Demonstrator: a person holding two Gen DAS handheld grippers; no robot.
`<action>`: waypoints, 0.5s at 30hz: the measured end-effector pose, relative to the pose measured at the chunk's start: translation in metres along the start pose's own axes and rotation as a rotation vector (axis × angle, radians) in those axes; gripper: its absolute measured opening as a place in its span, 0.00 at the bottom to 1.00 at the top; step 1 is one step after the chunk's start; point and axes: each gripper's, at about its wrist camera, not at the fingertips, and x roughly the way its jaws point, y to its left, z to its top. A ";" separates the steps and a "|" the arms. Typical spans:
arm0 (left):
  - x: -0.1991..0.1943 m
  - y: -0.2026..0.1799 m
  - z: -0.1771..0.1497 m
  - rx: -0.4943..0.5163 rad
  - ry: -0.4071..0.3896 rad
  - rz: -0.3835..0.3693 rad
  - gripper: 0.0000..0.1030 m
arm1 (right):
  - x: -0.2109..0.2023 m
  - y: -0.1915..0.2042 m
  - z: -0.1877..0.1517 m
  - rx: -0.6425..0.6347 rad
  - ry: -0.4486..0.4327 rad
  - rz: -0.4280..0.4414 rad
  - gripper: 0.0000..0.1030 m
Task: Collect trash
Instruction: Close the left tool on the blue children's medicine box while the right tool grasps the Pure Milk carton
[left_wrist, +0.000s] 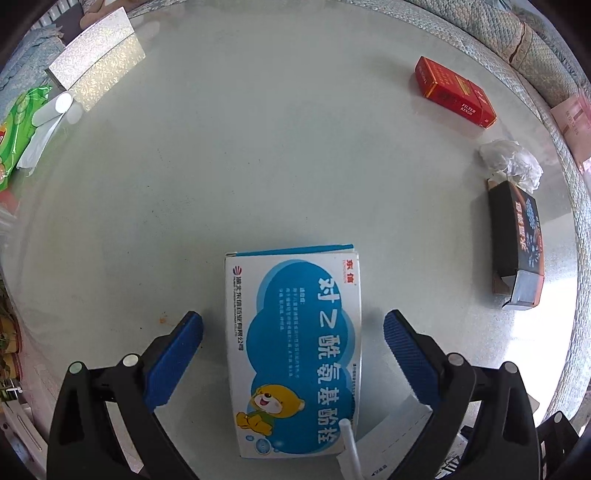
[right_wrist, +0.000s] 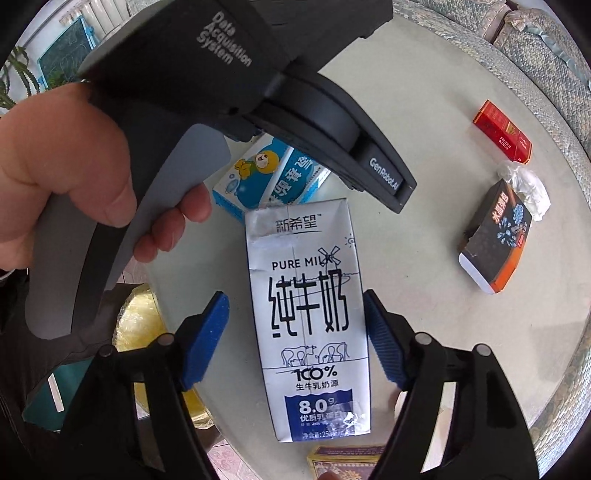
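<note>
The right hand-held gripper (right_wrist: 295, 336) points down, its half-open jaws on either side of a milk carton (right_wrist: 308, 317) lying flat on the table (right_wrist: 424, 229), its long side pointing away. The left hand-held gripper (left_wrist: 293, 334) points down too, wide open around a medicine box (left_wrist: 295, 350).

Medicine box (left_wrist: 295, 350) between open claw (left_wrist: 293, 326) pads

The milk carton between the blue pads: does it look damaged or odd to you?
Yes. The milk carton lies flat on the glass table, and its top end looks creased and dented, like an emptied pack. Nothing seems spilled around it. A crumpled white wrapper sits by the black box.
</note>
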 end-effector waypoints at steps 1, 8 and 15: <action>0.001 -0.002 0.000 0.007 -0.005 0.007 0.93 | 0.002 0.000 0.000 0.000 0.003 0.005 0.69; 0.001 -0.001 0.000 -0.009 -0.032 0.009 0.93 | 0.013 0.001 -0.002 -0.002 0.014 0.013 0.57; -0.001 0.000 0.005 -0.024 -0.050 0.015 0.92 | 0.012 -0.001 -0.008 -0.005 0.008 0.018 0.57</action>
